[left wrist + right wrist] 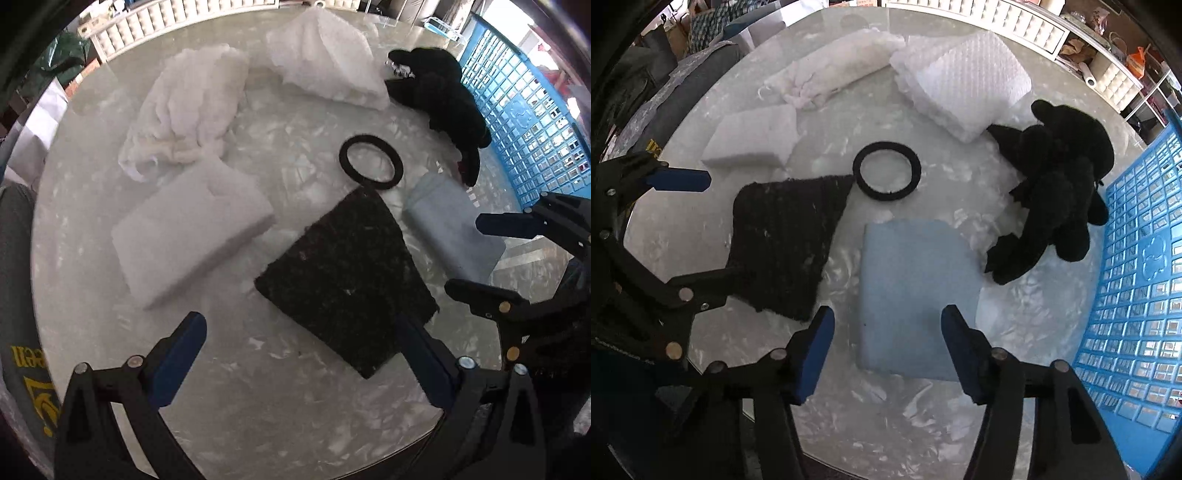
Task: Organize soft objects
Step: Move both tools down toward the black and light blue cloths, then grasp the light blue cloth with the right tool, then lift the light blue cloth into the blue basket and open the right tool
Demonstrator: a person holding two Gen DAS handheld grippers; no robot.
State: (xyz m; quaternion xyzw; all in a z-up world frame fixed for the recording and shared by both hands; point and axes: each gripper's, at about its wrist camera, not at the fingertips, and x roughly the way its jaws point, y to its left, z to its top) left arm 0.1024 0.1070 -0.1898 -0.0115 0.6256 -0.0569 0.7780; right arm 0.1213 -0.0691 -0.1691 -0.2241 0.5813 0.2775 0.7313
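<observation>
Both grippers, left gripper (301, 347) and right gripper (886, 347), gape wide, empty; the pale blue foam sheet (908, 291) at frame centre looks light, floppy: pinch its near edge

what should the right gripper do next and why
Probably ease the right gripper down onto the light blue pad: its jaws are open and empty, the pad lies flat directly between them, and the blue basket stands just to its right.

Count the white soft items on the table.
3: a foam block at the left, a crumpled cloth at the far side, and a bubble-textured pad beside the black plush toy. None looks hidden.
</observation>
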